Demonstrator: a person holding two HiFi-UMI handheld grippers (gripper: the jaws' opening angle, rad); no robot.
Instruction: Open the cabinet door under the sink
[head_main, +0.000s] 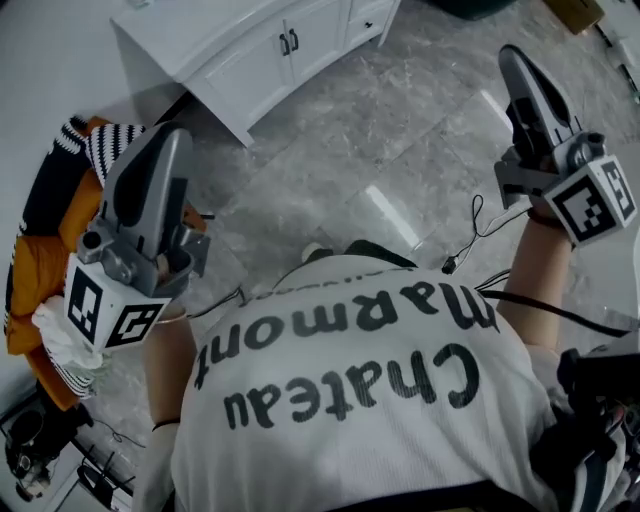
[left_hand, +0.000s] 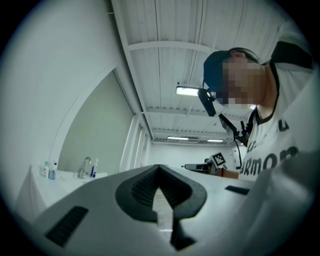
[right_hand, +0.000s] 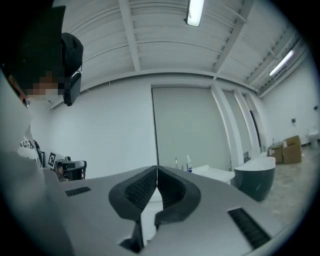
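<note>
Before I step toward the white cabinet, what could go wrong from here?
1. The left gripper and right gripper are both shut and empty; the jaws must open before they can take one of the door handles.
2. A loose cable lies on the floor close in front of you; you may trip.
3. The door handles sit close together on the cabinet, so you could catch the wrong door.

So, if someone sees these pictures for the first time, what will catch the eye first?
Most likely the two grey tools, the left tool and the right tool, held up on either side of the person's white printed shirt, both shut and empty. Next comes the white cabinet at the top of the head view, its doors closed, standing apart from both tools.
</note>
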